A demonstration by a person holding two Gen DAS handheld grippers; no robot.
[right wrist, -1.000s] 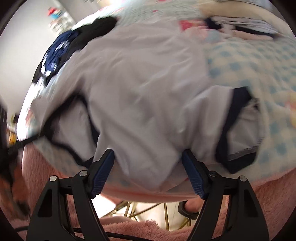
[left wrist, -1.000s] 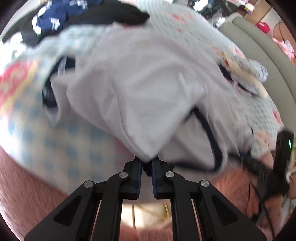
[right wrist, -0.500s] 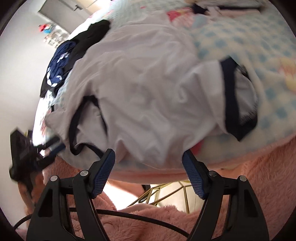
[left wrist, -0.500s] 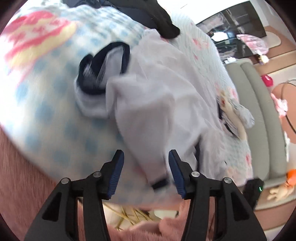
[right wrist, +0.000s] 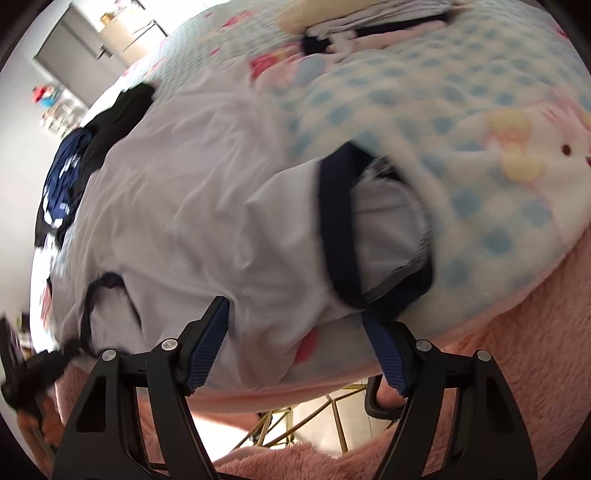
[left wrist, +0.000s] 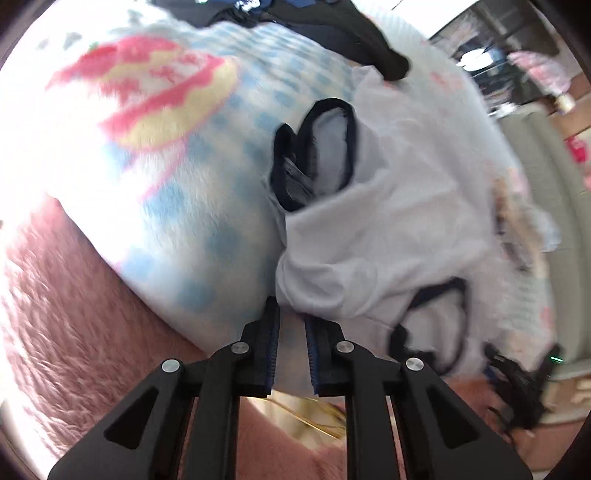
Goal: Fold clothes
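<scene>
In the left wrist view, the left gripper (left wrist: 292,319) is pointing down at the near edge of a white shirt (left wrist: 417,206) with dark trim, which is lying crumpled on a blue-checked blanket (left wrist: 192,206) spread over the bed. Its fingers (left wrist: 269,343) are standing narrow and have just been closing; a bunched fold of the shirt's hem is sitting right at their tips, but whether the pads are pressing it cannot be told. One dark-edged sleeve (left wrist: 317,151) is lying open beyond the fingers, toward the blanket's pink and yellow print. A heap of dark clothes (left wrist: 332,26) is lying at the far end of the shirt. A pink fleece cover (left wrist: 59,314) is hanging below the blanket's edge. In the right wrist view, the right gripper (right wrist: 295,345) is hovering over the shirt (right wrist: 192,192) at the near edge of the bed, its fingers (right wrist: 207,350) spread wide with the white cloth lying between them and nothing clamped. The other sleeve (right wrist: 376,229), banded in navy, is lying just beyond the right-hand finger on the blanket (right wrist: 461,122). The dark clothes (right wrist: 85,155) are showing at the far left. The left gripper (right wrist: 26,373) is appearing blurred at the lower left edge, by the shirt's corner.
</scene>
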